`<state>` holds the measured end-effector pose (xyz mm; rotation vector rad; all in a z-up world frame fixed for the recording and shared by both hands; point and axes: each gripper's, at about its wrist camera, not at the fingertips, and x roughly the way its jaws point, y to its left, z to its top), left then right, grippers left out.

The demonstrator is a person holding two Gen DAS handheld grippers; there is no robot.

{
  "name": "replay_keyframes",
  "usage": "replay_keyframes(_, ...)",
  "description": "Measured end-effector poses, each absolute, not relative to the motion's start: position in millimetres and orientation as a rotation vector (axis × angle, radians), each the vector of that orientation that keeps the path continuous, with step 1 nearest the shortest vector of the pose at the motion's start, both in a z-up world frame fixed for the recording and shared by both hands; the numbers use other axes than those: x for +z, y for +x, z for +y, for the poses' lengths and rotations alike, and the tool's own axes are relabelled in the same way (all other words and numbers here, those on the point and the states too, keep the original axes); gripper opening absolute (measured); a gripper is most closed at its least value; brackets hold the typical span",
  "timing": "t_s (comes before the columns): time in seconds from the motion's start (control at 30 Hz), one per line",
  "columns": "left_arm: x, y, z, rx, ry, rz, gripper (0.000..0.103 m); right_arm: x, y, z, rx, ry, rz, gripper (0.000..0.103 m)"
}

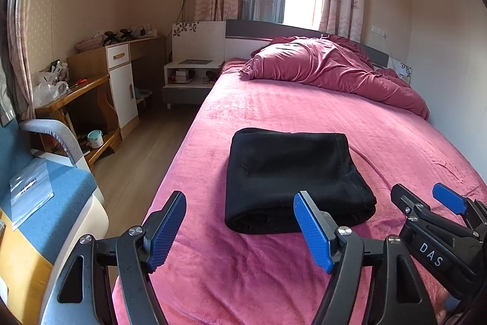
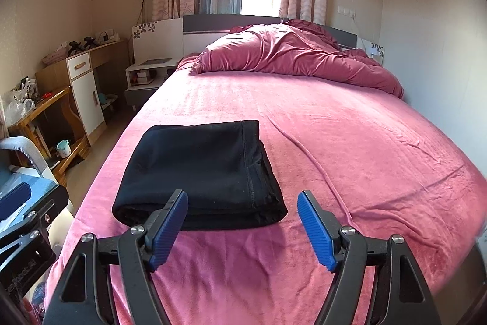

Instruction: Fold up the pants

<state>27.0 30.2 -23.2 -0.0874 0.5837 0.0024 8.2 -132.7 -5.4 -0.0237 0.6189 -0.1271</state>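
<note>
The black pants (image 1: 292, 178) lie folded into a thick rectangle on the pink bed (image 1: 395, 136). They also show in the right wrist view (image 2: 201, 175). My left gripper (image 1: 240, 230) is open and empty, held just short of the bundle's near edge. My right gripper (image 2: 243, 230) is open and empty, also just short of the near edge, toward the bundle's right corner. The right gripper also shows at the right of the left wrist view (image 1: 426, 197), apart from the pants.
A crumpled pink duvet (image 1: 328, 66) lies at the head of the bed. A blue chair (image 1: 45, 191), a wooden desk (image 1: 79, 99) and a white nightstand (image 1: 188, 75) stand left of the bed. A wall (image 1: 450, 51) runs along the right.
</note>
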Motion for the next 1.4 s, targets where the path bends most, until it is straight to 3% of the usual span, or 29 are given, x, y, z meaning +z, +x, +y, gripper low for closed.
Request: replay_keyframes(1.4, -26.6, 24.2, 25.2, -0.013, -0.061, 0.586, 0.075, -9.0, 3.3, -140.3, -0.139, -0.001, 0.621, 0.080)
